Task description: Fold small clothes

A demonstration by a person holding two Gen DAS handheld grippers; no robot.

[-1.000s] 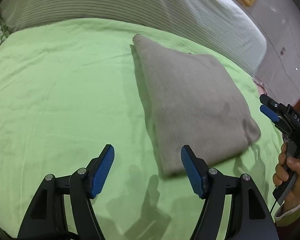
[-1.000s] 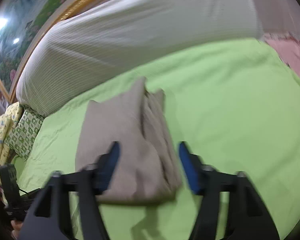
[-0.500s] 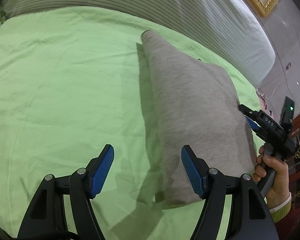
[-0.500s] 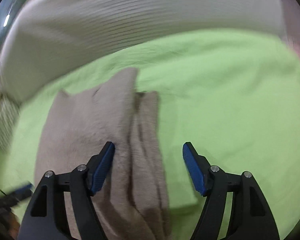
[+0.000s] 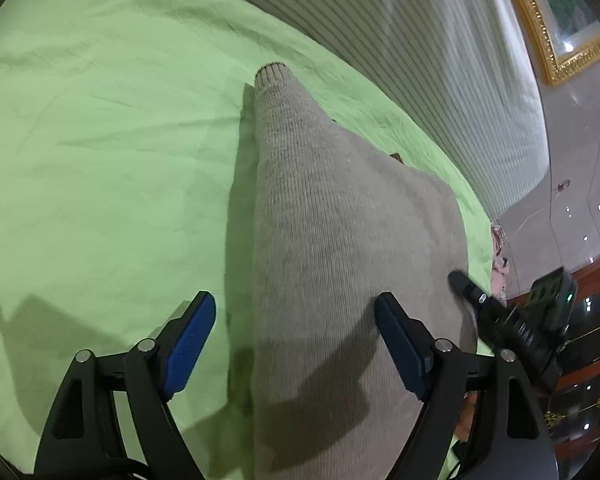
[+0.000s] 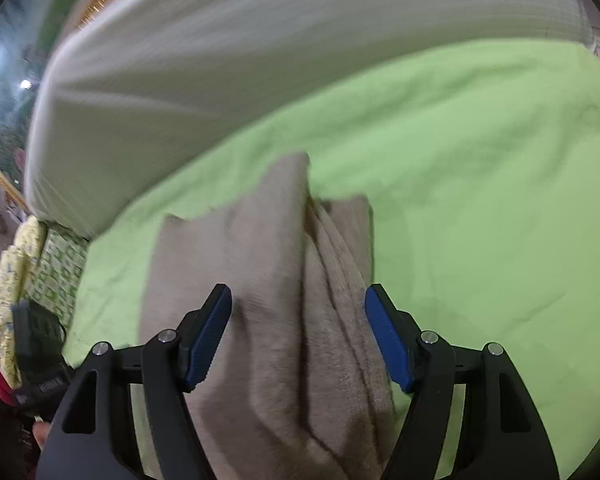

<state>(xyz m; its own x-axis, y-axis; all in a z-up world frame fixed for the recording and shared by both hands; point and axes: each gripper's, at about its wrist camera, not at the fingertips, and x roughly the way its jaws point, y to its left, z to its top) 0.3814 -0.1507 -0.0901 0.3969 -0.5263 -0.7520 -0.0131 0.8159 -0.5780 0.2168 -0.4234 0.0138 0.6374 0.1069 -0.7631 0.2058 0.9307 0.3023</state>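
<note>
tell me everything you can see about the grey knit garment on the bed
The grey knit garment is a beige-grey ribbed sweater-like piece, already folded into a thick stack; layered edges show along one side in the right wrist view. A ribbed cuff points toward the white striped bedding. It lies flat on the green sheet. Both grippers frame its near end with jaws open; no pad clearly presses on it.

the near end of the folded grey knit garment (image 5: 340, 260) runs off the bottom edge between the left gripper (image 5: 296, 344) fingers. the right wrist view is motion-blurred: the garment's layered folds (image 6: 332, 280) ahead of the right gripper (image 6: 298, 332) smear together. the hand (image 5: 466, 416) behind the right-hand finger is mostly hidden.
</note>
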